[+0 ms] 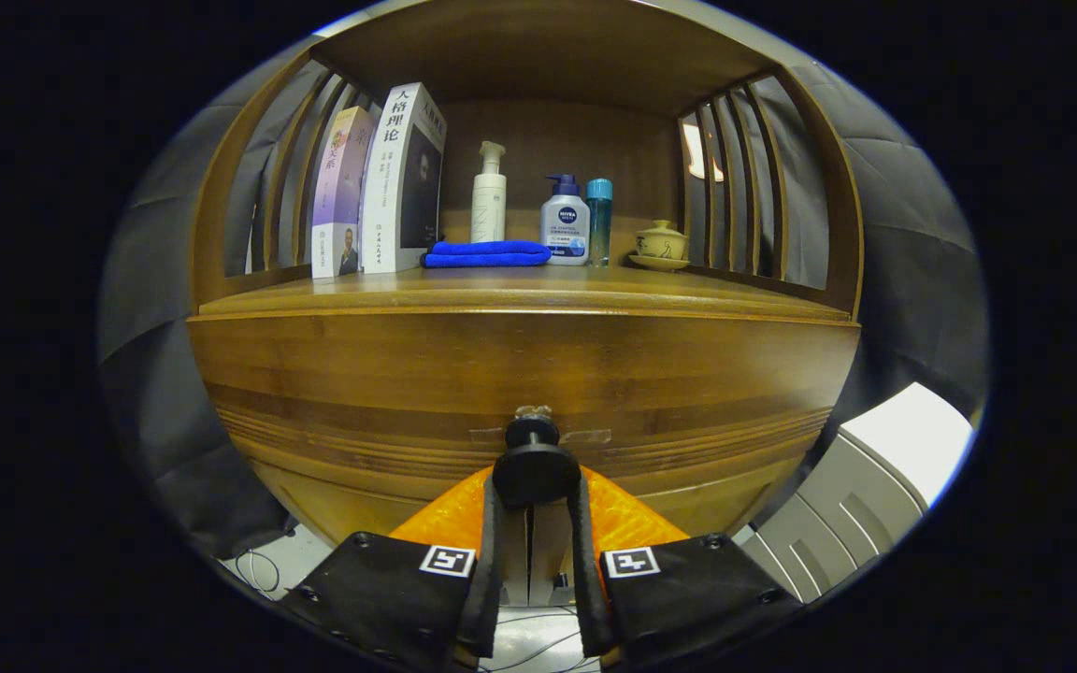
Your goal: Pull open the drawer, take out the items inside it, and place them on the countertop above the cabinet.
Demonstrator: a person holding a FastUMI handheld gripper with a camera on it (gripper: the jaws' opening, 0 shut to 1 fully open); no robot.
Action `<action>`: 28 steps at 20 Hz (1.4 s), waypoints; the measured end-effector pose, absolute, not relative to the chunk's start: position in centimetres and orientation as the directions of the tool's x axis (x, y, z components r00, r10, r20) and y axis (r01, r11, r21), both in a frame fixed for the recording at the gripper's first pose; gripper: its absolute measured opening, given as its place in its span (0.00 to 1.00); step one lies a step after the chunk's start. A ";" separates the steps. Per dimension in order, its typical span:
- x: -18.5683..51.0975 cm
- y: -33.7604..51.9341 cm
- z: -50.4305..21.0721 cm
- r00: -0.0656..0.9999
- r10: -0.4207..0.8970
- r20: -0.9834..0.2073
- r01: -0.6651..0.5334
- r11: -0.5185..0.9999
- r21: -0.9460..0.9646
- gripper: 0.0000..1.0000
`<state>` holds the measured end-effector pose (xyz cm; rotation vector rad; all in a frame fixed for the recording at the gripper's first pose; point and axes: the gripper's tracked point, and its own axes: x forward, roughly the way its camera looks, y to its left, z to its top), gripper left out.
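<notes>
The tongs [535, 486] are closing on the round knob [535, 470] of the drawer [520, 374], with one finger pressing against each side of the knob's disc. The knob is sticking out from the middle of the drawer's front, low on the wooden panel, with a strip of clear tape [538, 436] lying across the wood just behind it. The drawer front is sitting flush with the cabinet, so the drawer is looking shut, and whatever is inside it is hidden.

Above the drawer, the bench [314, 297] is running as a wooden ledge beyond the fingers, framed by slatted side walls. At its back, things are standing in a row. Two books [380, 182] are leaning upright by the left slats, touching each other. Just right of them a folded blue cloth [487, 253] is lying flat, and a white pump bottle [488, 196] is standing behind it. Next to the cloth a shorter pump bottle with a blue top [565, 224] is standing, and a slim teal bottle [599, 220] is just beside it. Further right, near the right slats, a small lidded cup [661, 241] is resting on a saucer [658, 264].

Below the cabinet, off to the right of the fingers, a pale ribbed box [866, 486] is showing, and thin cables [253, 565] are trailing over the floor to the left.
</notes>
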<state>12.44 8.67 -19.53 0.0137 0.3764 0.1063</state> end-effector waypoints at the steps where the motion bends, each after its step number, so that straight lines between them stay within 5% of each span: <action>1: 11.9 8.6 -19.9 0.922 0.104 -0.374 -0.103 0.994 0.021 0.36; 2: 11.1 9.2 -21.1 0.906 0.136 -0.401 -0.139 0.990 0.021 0.36; 4: 9.8 11.8 -20.3 0.912 0.240 -0.333 -0.236 0.970 0.055 0.02; 9: 9.2 11.2 -20.2 0.924 0.147 -0.354 -0.172 0.984 -0.042 0.02; 13: 9.6 9.5 -20.0 0.934 0.056 -0.352 -0.074 0.997 -0.036 0.49; 18: 10.7 9.8 -19.7 0.937 0.089 -0.338 -0.089 0.996 0.014 0.86; 21: 11.4 9.4 -18.5 0.950 0.087 -0.299 -0.093 0.996 -0.007 0.86; 28: 12.9 8.7 -18.4 0.948 0.113 -0.299 -0.093 0.992 0.081 0.58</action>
